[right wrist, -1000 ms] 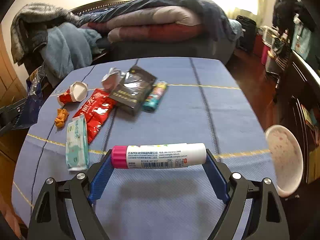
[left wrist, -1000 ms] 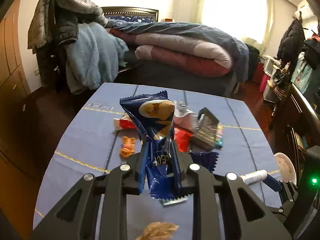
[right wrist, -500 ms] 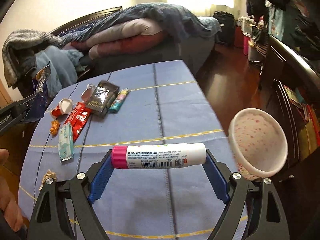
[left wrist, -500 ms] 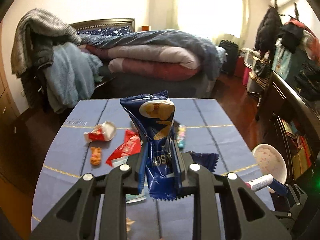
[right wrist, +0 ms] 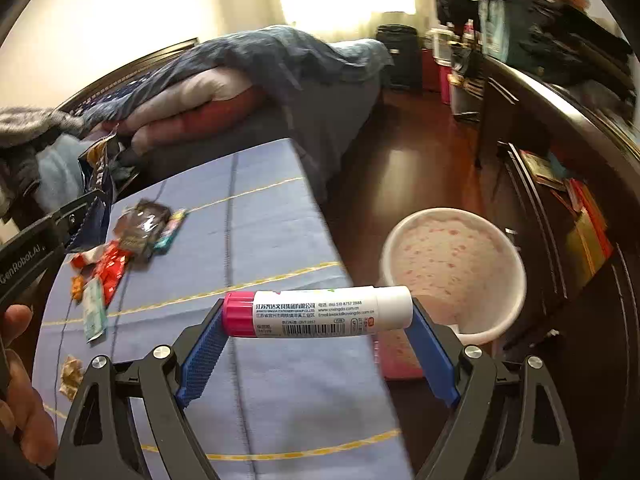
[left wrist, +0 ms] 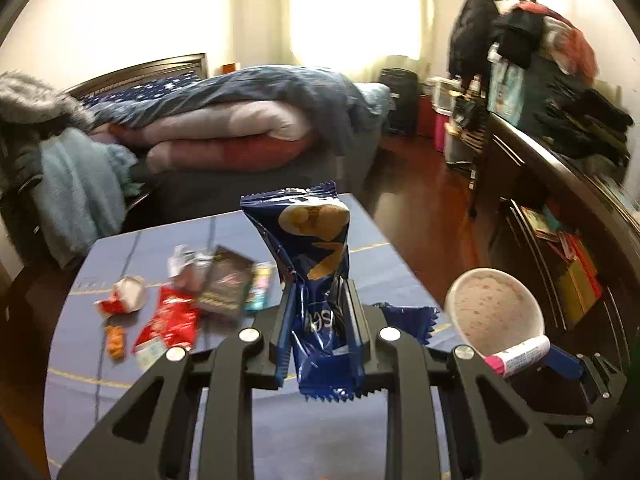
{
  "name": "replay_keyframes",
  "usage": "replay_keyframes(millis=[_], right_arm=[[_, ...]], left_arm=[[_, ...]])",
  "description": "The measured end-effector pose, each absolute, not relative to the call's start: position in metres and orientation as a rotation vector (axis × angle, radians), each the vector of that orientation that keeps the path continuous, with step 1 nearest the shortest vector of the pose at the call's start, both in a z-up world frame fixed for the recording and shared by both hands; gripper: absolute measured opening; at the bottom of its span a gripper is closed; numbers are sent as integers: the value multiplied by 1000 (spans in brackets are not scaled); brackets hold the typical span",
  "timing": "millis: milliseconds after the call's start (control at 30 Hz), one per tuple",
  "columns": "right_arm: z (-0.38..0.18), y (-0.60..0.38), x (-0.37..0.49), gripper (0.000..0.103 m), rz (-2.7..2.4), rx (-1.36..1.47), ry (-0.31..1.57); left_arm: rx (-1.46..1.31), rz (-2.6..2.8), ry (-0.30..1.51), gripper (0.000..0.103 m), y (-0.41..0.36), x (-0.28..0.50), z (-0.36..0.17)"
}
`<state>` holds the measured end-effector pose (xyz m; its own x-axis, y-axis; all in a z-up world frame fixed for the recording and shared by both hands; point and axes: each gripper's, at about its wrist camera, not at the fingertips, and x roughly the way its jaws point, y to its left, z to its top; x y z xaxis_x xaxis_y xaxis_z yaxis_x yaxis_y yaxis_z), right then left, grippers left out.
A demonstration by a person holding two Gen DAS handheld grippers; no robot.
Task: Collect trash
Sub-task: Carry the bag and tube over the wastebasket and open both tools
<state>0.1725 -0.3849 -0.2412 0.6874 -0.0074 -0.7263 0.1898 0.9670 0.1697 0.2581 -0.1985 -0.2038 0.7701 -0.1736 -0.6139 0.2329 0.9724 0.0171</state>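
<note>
Hovering past the table edge (right wrist: 320,216), glue stick (right wrist: 316,312) overhangs bin (right wrist: 516,264).

Your window (left wrist: 352,8) is blown out white in both views, and it's the main light, coming from the back. The wall beside it glows warm. The floor (right wrist: 404,160) shows a glare streak. Motion blur smears the litter on the surface (left wrist: 160,256) and the clothes at right; the fingers (left wrist: 286,336) and blue wrapper (left wrist: 316,264) stay sharp. Heavy fisheye bend, black vignette in the corners. The foreground rig is dark, backlit.
</note>
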Motion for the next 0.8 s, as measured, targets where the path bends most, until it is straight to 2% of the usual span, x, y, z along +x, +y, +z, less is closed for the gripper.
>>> replay_keyframes(millis=[800], right_arm=[[-281,-530,174,86,-430,390,801]], left_arm=[[202,-534,725,24,-364,310,-252]])
